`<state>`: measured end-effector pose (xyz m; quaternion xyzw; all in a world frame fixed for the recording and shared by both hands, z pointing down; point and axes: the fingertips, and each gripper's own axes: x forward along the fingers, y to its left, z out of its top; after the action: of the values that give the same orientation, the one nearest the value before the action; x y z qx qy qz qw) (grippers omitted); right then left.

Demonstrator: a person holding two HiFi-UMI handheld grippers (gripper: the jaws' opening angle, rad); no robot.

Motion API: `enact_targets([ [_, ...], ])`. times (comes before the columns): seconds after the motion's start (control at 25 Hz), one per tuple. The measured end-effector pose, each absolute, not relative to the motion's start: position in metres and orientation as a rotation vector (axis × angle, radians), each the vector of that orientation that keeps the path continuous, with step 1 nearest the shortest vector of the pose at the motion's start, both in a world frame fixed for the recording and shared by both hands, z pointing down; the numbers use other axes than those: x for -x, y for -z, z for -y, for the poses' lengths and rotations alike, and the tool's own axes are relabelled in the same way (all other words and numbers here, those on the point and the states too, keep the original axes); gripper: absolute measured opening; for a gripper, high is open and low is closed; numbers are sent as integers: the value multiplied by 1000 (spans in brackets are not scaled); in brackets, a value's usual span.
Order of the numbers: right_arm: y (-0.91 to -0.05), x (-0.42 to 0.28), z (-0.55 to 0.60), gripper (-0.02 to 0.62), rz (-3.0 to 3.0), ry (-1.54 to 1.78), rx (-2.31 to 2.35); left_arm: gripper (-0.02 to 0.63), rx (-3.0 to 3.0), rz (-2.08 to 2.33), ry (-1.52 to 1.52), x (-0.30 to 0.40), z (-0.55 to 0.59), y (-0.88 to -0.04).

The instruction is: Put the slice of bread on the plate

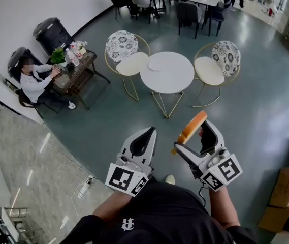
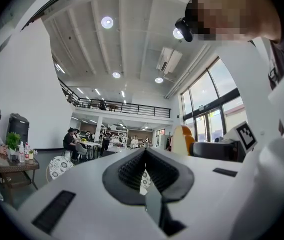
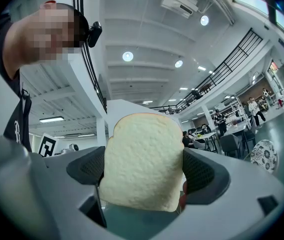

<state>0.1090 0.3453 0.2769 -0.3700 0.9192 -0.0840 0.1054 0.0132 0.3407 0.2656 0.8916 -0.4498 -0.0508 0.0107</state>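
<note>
The slice of bread [image 1: 192, 126] has a pale crumb and an orange-brown crust. It stands upright between the jaws of my right gripper [image 1: 195, 134], which is shut on it at chest height over the floor. In the right gripper view the bread [image 3: 142, 162] fills the gap between the pads of the right gripper [image 3: 142, 171]. My left gripper [image 1: 148, 134] is held beside it, shut with nothing in it; its jaws meet in the left gripper view [image 2: 144, 157], where the bread [image 2: 183, 140] shows at the right. A white plate [image 1: 157, 65] lies on the round white table [image 1: 174, 78] ahead.
Two patterned chairs [image 1: 122, 48] [image 1: 219, 60] flank the table. A person sits at a low side table [image 1: 78, 70] with plants and bottles at the left. Cardboard boxes [image 1: 286, 192] stand at the right. A power strip [image 1: 83, 189] lies on the floor. More tables stand at the back.
</note>
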Motion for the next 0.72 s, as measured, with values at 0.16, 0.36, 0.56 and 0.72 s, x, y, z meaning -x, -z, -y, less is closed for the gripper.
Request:
enact_targets([
  [0.16,-279,-108,-343,489,-2702,263,1094,5,-2778,1404,146,-11,-338,-268],
  [0.36,-288,-112,-328,489,-2706,282,1096,5,-2780,1409,140,-16,-324,-272],
  [0.56,-295,-103,-289,489,-2717,291,1106,5,-2773,1398,141,-9,-284,-281],
  [0.72,-295,-89,-251,489,-2718,282,1124,5,-2787,1383,155,3,-244,-282],
])
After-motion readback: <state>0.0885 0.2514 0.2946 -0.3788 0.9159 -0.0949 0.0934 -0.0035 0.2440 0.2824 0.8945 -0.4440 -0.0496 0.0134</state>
